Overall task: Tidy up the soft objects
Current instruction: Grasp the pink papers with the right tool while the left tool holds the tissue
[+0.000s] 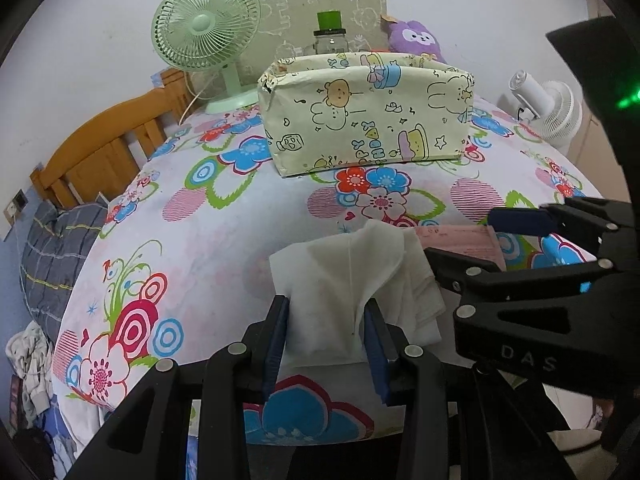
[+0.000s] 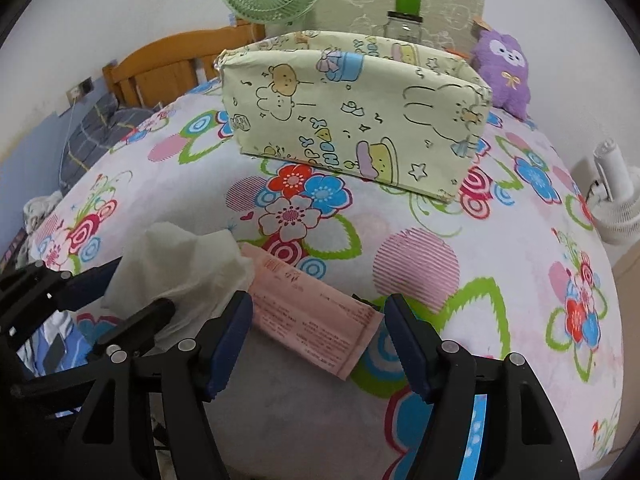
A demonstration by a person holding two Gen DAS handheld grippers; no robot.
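Observation:
A crumpled white cloth [image 1: 340,264] stands up from the flowered bedspread [image 1: 224,216], and my left gripper [image 1: 325,308] is shut on its lower part, blue pads pressing both sides. Just right of the cloth, a flat pink packet [image 2: 316,316] lies on the bedspread [image 2: 460,220]. My right gripper [image 2: 319,304] is open, its fingers straddling the packet's near end without touching it. In the left wrist view the right gripper [image 1: 468,240] reaches in from the right over the pink packet [image 1: 456,240]. An open pale yellow cartoon-print box [image 1: 368,116] [image 2: 352,120] stands farther back.
A purple plush toy [image 2: 506,68] sits behind the box, beside a glass jar with a green lid [image 2: 404,20]. A green fan [image 1: 206,24] stands back left and a white fan [image 1: 552,112] at the right edge. A wooden headboard [image 1: 108,140] and a grey plaid pillow [image 1: 52,252] are at the left.

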